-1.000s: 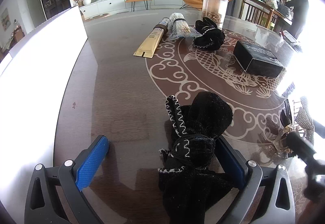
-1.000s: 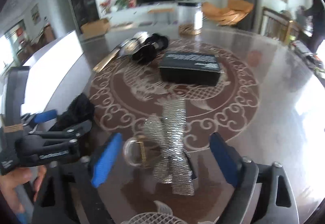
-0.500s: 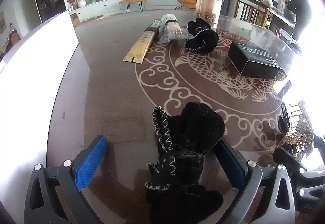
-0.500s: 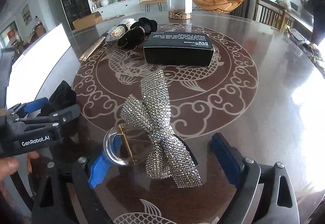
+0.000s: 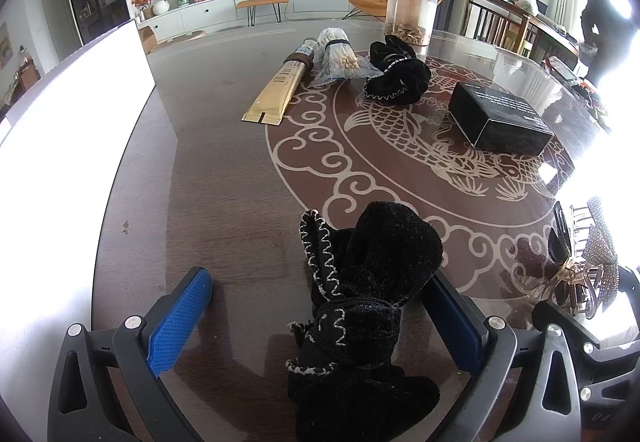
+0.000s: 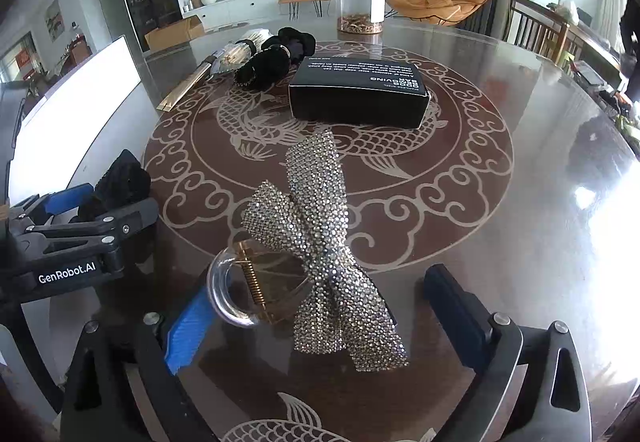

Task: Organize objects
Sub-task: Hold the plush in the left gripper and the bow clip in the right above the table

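Note:
A black knitted sock bundle (image 5: pixel 368 282) with white stitching lies on the table between my left gripper's (image 5: pixel 320 310) open blue fingers, against the right finger. A rhinestone bow hair clip (image 6: pixel 320 242) with a clear ring and gold spring lies between my right gripper's (image 6: pixel 316 306) open fingers, close to the left finger. The clip also shows in the left wrist view (image 5: pixel 588 270). The left gripper and its sock (image 6: pixel 120 181) show at the left of the right wrist view.
A black box (image 6: pixel 360 93) sits at the table's middle. Farther back lie a second black sock bundle (image 5: pixel 396 75), a gold tube (image 5: pixel 280 89), a bag of sticks (image 5: pixel 340 57) and a clear jar (image 5: pixel 410 13). A white board (image 5: pixel 60 121) stands at the left edge.
Both grippers have shifted slightly over the table; the sock and the bow clip sit a little differently between the open fingers. Nothing was grasped.

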Motion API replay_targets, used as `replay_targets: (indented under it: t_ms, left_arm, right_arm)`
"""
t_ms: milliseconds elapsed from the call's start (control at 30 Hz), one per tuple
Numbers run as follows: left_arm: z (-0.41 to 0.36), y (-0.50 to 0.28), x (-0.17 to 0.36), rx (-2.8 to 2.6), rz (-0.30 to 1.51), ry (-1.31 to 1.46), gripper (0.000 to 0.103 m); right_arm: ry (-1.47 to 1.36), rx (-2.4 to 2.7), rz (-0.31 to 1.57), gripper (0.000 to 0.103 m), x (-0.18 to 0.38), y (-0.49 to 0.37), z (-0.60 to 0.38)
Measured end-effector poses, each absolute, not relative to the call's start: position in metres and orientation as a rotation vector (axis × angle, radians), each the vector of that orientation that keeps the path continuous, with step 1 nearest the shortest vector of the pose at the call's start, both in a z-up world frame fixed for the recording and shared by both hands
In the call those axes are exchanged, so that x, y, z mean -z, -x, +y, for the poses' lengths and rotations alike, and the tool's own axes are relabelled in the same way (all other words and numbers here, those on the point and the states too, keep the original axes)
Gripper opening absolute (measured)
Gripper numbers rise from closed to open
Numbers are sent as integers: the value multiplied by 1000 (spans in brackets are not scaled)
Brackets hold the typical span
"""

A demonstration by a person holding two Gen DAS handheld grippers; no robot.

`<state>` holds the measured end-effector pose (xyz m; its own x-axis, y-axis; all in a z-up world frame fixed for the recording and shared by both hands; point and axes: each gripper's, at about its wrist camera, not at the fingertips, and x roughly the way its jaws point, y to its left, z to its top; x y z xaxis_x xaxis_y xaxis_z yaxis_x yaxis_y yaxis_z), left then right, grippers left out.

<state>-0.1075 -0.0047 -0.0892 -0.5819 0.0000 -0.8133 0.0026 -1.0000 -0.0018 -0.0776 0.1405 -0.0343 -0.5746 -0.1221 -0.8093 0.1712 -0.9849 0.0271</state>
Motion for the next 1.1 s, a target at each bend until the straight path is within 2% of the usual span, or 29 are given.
replay_targets:
  t_ms: [667, 1100]
  left_arm:
    - [-5, 108, 89, 2793, 4, -1436, 103]
    - [-5, 108, 89, 2792, 4, -1435, 103]
  right_arm:
    - [-1365, 2645, 99, 102, 35, 78, 140]
    - [-1349, 2651, 22, 102, 32, 76, 147]
